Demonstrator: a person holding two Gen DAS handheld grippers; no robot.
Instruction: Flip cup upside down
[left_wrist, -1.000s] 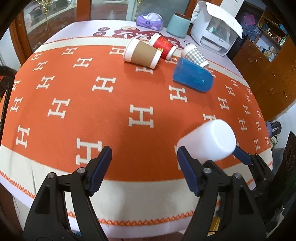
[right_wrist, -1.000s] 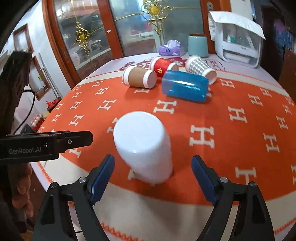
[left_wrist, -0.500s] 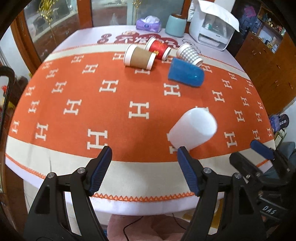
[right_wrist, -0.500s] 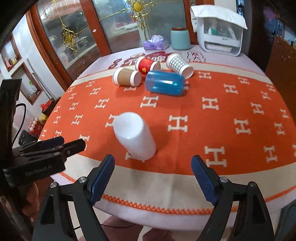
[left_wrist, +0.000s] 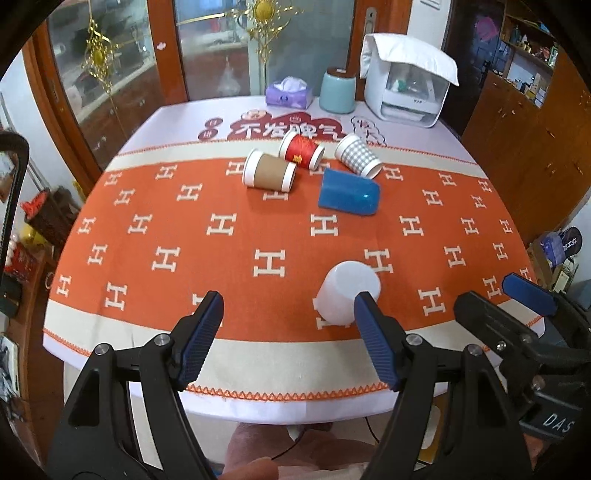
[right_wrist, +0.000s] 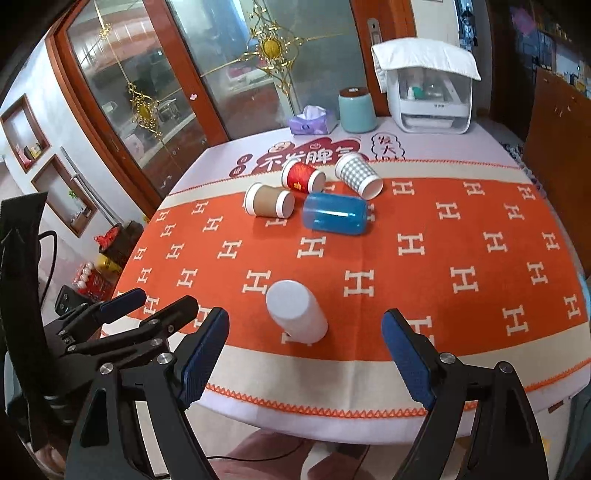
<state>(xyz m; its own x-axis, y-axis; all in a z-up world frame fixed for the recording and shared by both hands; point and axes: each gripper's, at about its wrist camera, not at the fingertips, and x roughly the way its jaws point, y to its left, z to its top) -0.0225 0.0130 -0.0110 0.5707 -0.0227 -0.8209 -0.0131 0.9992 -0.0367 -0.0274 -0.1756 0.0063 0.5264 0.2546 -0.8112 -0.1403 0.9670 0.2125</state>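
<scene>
Both grippers have drawn back from the table since a moment ago, so far more of the orange cloth with white H marks now shows and the white plastic cup looks smaller and farther off. It stands mouth down near the front edge of the cloth, as it did before.

From the left gripper, whose blue-padded jaws hang wide apart and empty, the cup sits just behind the right-hand finger, partly hidden by it; this view alone shows the right gripper from the side, low at the right edge. From the right gripper's own camera, jaws likewise spread wide on nothing, the cup stands free between the two fingers, nearer the left one and touching neither. Only here the left gripper appears, poking in at the left.

Farther back lie a brown paper cup, a red paper cup, a translucent blue tumbler and a grey checked paper cup, all on their sides.
</scene>
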